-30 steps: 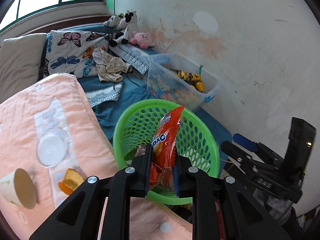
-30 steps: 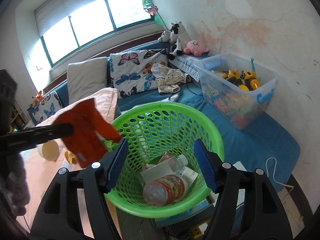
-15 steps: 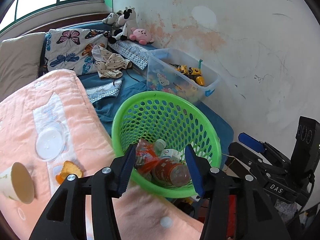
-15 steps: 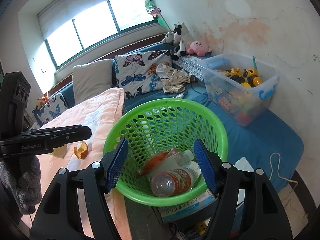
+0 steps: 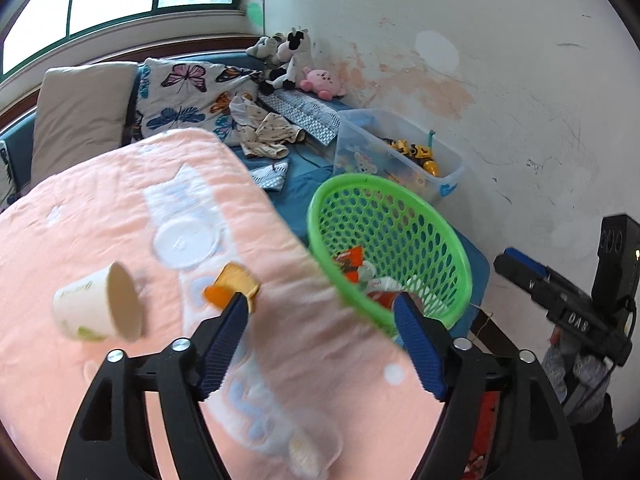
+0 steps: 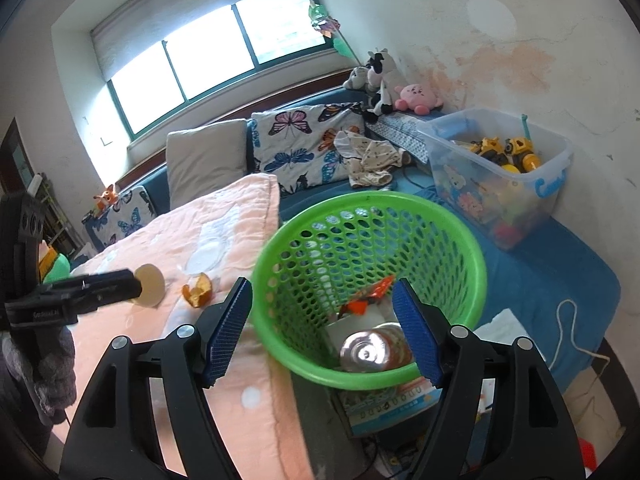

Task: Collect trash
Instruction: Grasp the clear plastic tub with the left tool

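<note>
Step in hand: between pickups, by my read. The orange snack wrapper (image 6: 370, 294) lies inside the green basket (image 6: 476, 264) with a bottle (image 6: 372, 354) and other scraps, and the left gripper (image 5: 322, 344) is over the pink blanket (image 5: 80, 208), empty.

Left gripper: jaws spread wide, nothing between them, touching nothing (its left pad sits just in front of the orange peel (image 5: 232, 284) in this view, but I can't tell if there's contact).

Right gripper: the right gripper (image 6: 322, 328) hangs above the basket's near rim, jaws wide apart, holding nothing.

Trash left out: the peel, a tipped paper cup (image 5: 100, 308) and a clear plastic lid (image 5: 186, 242), all on the blanket, near one another but apart.

Next move, likely: the peel is closest. The jaws need to drop around it and close gently, since it looks soft and curled.

Risk: the blanket is quilted and loose, so the pads could snag fabric along with the peel.
</note>
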Tool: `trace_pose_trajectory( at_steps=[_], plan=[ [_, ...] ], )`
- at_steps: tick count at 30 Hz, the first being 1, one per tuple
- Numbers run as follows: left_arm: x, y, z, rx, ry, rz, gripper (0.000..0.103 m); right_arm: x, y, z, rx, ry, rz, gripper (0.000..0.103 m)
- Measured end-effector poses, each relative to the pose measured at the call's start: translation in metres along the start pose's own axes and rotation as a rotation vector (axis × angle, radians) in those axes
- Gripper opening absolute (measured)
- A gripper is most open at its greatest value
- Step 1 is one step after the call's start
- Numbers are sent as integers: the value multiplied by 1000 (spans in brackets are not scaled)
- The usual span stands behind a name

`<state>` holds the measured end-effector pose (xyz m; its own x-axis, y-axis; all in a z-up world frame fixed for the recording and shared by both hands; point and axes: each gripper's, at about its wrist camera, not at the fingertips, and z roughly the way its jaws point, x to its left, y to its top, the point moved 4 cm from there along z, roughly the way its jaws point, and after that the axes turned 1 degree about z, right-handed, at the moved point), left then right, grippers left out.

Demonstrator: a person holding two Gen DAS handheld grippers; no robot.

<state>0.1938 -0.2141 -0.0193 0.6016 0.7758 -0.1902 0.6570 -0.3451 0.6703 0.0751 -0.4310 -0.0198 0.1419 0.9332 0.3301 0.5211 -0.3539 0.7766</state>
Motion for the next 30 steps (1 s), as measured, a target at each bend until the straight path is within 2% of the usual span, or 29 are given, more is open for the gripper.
trace_pose_trajectory(
  at_steps=[5, 14, 22, 30],
  plan=[
    [7, -28, -8, 24, -11, -8, 84, 13, -4, -1, 1, 22, -9, 75],
    [5, -72, 5, 98, -77, 26, 86, 24, -12, -3, 12, 40, -16, 76],
    [9, -89, 28, 146, -80, 22, 86, 30, -19, 0, 33, 41, -25, 76],
    [7, -96, 41, 157, -102, 26, 86, 37, -23, 7, 49, 49, -35, 76]
  ],
)
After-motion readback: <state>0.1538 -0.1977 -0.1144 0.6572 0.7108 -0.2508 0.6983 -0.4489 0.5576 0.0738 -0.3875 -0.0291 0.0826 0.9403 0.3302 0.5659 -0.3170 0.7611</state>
